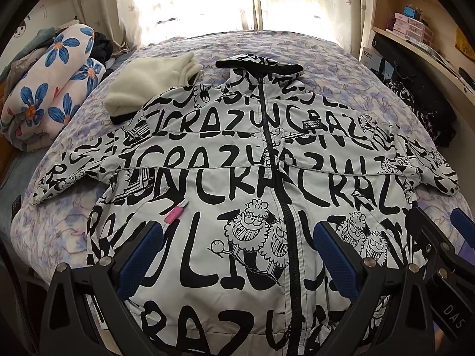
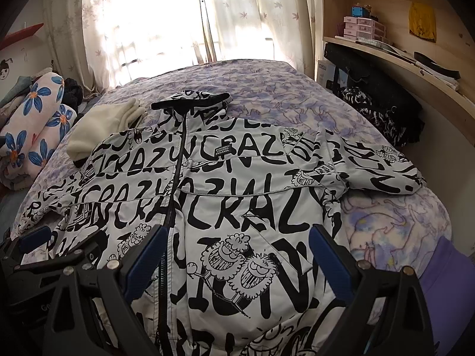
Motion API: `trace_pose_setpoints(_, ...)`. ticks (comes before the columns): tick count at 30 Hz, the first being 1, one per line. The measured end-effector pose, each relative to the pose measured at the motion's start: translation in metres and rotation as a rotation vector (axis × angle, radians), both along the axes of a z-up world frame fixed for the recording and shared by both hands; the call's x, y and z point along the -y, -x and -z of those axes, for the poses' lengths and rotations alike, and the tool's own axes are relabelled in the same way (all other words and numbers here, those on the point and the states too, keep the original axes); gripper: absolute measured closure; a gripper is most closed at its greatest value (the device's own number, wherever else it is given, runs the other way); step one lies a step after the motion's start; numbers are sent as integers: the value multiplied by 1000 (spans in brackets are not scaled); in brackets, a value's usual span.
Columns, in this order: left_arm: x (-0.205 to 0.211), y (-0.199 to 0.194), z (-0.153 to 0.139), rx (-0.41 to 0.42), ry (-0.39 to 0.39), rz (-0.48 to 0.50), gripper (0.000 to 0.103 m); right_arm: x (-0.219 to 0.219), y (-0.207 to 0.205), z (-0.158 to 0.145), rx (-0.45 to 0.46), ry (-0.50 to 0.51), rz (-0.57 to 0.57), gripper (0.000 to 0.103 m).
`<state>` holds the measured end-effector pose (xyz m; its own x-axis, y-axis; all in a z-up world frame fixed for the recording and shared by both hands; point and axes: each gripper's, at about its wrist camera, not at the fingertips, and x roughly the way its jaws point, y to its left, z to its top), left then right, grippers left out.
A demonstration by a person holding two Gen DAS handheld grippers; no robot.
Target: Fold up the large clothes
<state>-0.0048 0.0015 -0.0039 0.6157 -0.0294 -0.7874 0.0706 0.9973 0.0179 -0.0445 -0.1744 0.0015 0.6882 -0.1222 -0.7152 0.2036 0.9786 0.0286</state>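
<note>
Lying flat, zipped: black-lettered white jacket (image 1: pixel 237 160) on bed (image 1: pixel 341 68).

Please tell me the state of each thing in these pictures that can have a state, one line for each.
Jacket: spread flat on the bed, front up, not yet folded.
Jacket zipper: closed.
Left gripper: open, holding nothing.
Right gripper: open, holding nothing.
Curtains: drawn shut, light coming through.
Floral blanket: rolled up.
</note>
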Motion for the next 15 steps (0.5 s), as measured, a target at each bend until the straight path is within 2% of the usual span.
trace_pose_setpoints(11,-2,4,2,15,5,5,3,8,-5,6,-11,-14,2,7)
trace_pose_setpoints(15,7,-2,4,9,-1,15,3,11,-8,8,-6,-8,1,11)
